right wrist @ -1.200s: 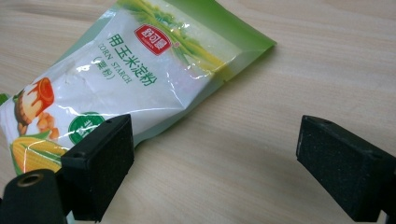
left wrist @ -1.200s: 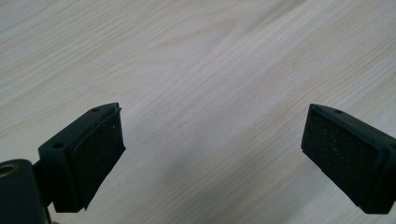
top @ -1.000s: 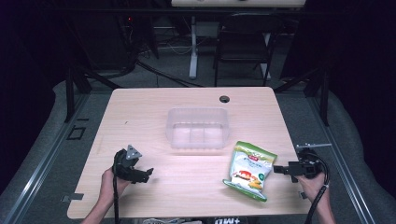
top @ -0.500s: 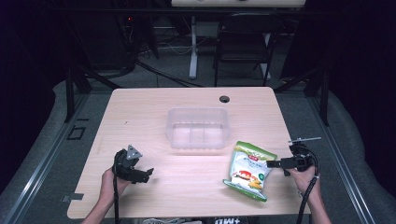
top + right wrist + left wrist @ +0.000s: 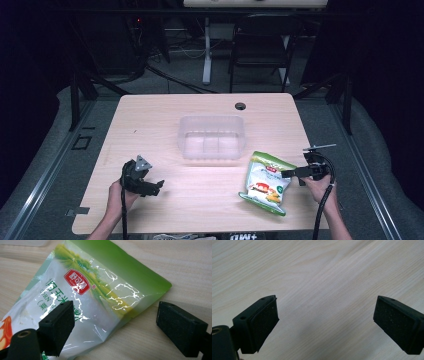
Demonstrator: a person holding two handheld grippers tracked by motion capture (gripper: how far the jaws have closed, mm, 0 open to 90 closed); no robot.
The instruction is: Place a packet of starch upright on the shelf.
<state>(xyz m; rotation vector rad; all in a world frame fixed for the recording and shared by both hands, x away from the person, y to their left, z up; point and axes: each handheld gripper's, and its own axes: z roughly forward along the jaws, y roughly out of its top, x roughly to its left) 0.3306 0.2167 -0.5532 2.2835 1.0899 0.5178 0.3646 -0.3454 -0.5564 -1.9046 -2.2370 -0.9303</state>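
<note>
A clear plastic bin (image 5: 211, 137) sits mid-table (image 5: 150, 120) (a dark chair (image 5: 262, 47) stands beyond).

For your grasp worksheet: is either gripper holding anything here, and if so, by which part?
Nothing is held. The right gripper is open, its fingers straddling the top edge of the snack bag without closing. The left gripper is open over bare table.

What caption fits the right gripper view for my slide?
Right hand-held gripper, jaws open, straddling the top corner of a green snack bag lying on the wooden table.
</note>
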